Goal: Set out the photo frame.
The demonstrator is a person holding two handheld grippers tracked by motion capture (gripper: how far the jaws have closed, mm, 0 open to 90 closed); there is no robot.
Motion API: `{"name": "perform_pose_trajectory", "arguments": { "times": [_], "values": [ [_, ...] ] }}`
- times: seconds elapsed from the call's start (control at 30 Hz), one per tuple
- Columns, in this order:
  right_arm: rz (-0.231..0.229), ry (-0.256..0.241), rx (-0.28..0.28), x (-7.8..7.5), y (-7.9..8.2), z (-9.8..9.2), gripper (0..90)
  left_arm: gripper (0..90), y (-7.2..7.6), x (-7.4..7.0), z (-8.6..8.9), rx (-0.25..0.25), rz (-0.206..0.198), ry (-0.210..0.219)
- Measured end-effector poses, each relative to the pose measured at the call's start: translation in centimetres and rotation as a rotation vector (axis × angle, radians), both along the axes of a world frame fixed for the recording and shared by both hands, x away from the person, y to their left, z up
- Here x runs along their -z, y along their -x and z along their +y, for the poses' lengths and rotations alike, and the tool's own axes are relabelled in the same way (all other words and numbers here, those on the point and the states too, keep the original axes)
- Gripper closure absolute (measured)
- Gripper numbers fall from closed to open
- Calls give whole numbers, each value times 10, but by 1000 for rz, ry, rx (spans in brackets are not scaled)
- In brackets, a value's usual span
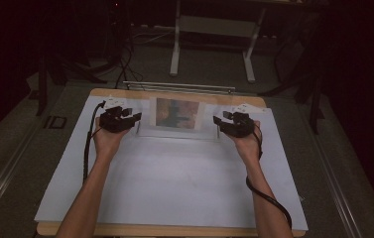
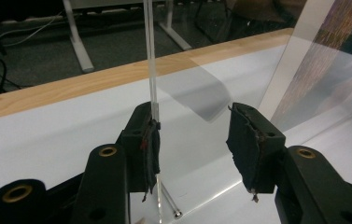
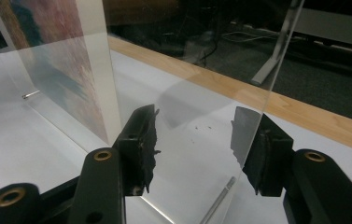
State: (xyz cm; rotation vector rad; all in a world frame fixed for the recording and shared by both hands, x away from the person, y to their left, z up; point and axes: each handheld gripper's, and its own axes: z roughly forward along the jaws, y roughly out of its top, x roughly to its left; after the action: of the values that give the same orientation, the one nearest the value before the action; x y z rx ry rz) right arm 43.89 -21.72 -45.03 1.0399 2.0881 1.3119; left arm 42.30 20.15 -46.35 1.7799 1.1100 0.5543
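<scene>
The person's forearms enter lowest. The left gripper (image 2: 192, 135) and right gripper (image 3: 194, 144) are held wide open, gripping nothing, at opposite edges of the upright clear acrylic picture frame (image 1: 177, 115) near the white-covered table's (image 1: 174, 178) far side. Uneven closing could tip it.

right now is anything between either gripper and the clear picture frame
Nothing visible stands between them. The left gripper is open at the left edge of the clear acrylic frame, whose pane edge lies against one of its fingers. The right gripper is open around the frame's right edge, one finger behind the pane.
</scene>
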Motion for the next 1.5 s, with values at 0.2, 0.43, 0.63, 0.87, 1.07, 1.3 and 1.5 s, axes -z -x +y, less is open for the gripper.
{"name": "perform_pose_trajectory", "arguments": {
  "times": [0.2,0.43,0.63,0.87,1.07,1.3,1.5],
  "values": [
    [3,1,-8,-3,4,-1,490,534,6,-3,-1,-2,29,1],
    [16,7,-10,-7,10,-1,491,534,12,-9,-1,0,47,-9],
    [40,10,-15,-11,14,-1,492,534,16,-14,-1,-2,58,-20],
    [61,3,-24,-16,19,-1,493,540,25,-22,0,0,62,-19],
    [79,-7,-31,-19,24,-2,493,541,34,-28,0,-6,52,-22],
    [81,-6,-33,-22,31,-2,493,541,42,-31,0,-11,49,-18],
    [94,-9,-35,-21,42,-4,494,540,55,-31,-3,-16,60,-16]
  ]
}}
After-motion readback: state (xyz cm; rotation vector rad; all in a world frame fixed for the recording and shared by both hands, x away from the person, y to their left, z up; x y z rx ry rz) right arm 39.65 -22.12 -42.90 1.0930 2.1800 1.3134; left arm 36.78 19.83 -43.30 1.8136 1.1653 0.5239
